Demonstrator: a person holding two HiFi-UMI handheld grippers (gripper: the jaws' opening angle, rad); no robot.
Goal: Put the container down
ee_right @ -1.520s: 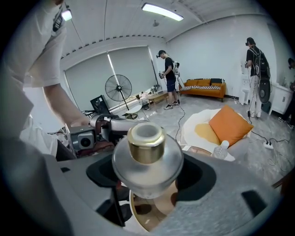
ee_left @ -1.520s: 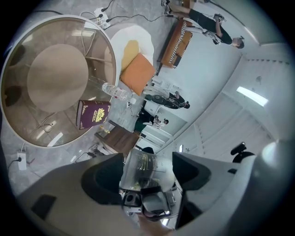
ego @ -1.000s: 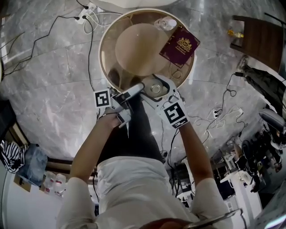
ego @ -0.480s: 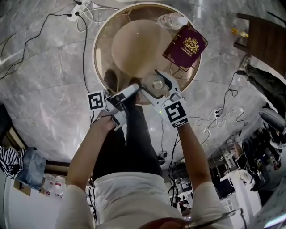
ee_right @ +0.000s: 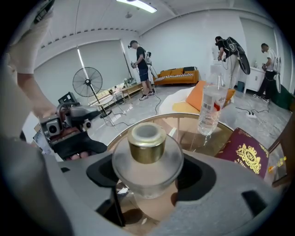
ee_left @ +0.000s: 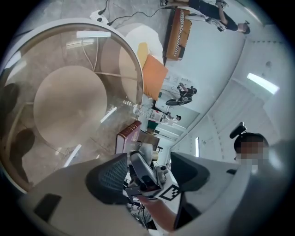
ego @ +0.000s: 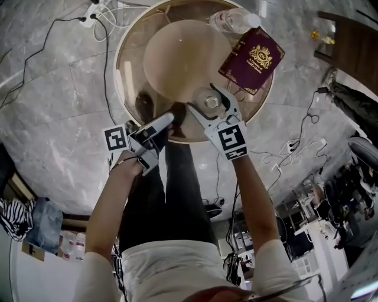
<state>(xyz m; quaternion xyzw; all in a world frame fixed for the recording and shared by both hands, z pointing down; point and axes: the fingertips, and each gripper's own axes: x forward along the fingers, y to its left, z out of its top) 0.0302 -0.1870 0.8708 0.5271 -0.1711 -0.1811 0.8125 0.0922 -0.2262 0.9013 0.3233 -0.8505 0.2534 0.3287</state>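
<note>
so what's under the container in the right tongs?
The glass tabletop, a tan lower disc showing through it. The container hides its own base, so contact with the glass can't be told.

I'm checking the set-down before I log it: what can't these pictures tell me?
- Whether the container touches the table: in the right gripper view its own bulging body and the right gripper hide the base; in the head view it is too small.
- The booklet lettering: too small in every view.
- The booklet's near edge: in the right gripper view, that gripper covers it.

An open studio-type workroom is shown: marble floor (ego: 53, 118), power strip (ego: 94, 8), stand fan (ee_right: 87, 80), orange sofa (ee_right: 177, 73), and people (ee_right: 142, 55) standing about with equipment.
</note>
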